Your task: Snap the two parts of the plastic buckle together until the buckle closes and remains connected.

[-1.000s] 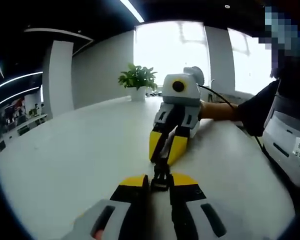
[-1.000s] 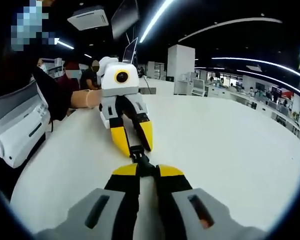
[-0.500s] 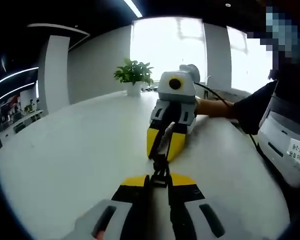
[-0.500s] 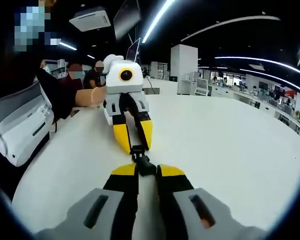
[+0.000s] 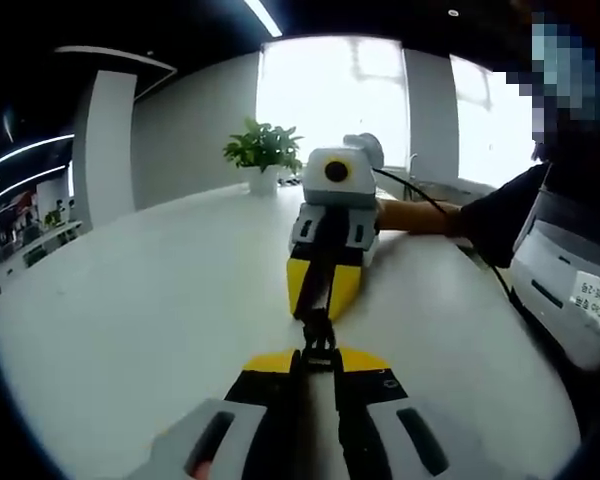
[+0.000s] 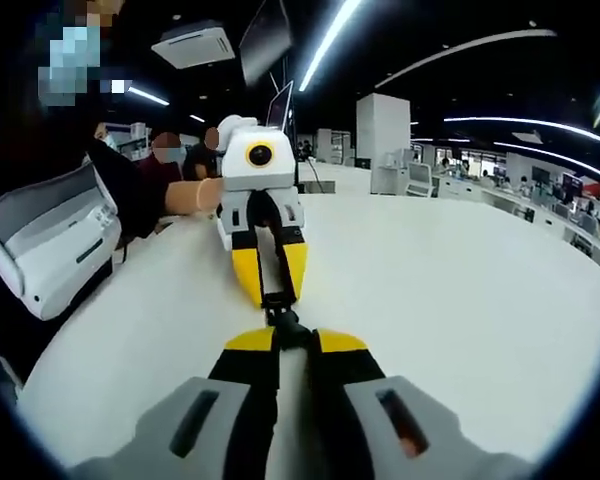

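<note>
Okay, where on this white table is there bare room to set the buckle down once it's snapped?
The white table lies bare between the grippers and the potted plant in the left gripper view, and out toward its far edge in the right gripper view. It is crowded on the midline, where the left gripper and right gripper meet on the black buckle, and on the person's side.

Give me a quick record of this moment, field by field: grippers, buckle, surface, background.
left gripper: shut on its half of the buckle
right gripper: shut on the other half
buckle: black plastic, held between the two grippers, above the table
buckle state: halves meet end to end; latched or not, cannot tell
table: white, bare around the grippers
potted plant: at the table's far edge, by the bright window
person's hand: holding the left gripper from behind
</note>
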`<state>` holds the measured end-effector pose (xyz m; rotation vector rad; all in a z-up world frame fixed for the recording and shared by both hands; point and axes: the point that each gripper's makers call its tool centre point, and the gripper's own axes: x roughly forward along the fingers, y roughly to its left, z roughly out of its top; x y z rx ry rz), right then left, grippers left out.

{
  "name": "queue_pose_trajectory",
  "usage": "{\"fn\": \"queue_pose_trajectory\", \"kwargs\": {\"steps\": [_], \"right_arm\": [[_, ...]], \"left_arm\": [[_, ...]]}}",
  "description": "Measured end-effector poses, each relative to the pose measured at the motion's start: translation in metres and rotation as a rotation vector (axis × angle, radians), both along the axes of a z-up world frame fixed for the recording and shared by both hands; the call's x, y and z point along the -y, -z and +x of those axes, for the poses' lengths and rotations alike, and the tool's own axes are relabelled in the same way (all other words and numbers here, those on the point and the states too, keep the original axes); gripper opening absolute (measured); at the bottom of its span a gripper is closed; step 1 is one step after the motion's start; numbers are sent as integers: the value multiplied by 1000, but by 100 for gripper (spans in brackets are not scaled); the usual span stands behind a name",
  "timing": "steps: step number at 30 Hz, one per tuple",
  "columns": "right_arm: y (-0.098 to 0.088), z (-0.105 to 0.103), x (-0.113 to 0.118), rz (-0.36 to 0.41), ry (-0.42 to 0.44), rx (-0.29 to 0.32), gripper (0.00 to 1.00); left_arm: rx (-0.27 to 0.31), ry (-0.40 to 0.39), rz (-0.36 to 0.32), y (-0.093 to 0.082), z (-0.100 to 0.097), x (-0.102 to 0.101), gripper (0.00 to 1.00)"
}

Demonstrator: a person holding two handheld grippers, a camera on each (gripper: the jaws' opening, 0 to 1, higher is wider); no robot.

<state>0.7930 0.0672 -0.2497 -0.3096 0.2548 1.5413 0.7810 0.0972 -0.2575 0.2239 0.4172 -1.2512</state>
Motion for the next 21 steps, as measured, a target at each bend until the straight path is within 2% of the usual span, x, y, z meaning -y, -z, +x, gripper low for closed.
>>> {"fn": "queue_pose_trajectory", "kwargs": {"steps": [5, 11, 21], "right_arm": [[0, 0, -1, -6, -16, -10, 13], [0, -2, 0, -29, -39, 23, 13], [0, -3, -2, -23, -72, 2, 13]], "left_arm": [[4, 2, 2, 0, 0, 0, 13], [11, 11, 5, 0, -1, 0, 13], [5, 33, 9, 0, -2, 1, 13]]}}
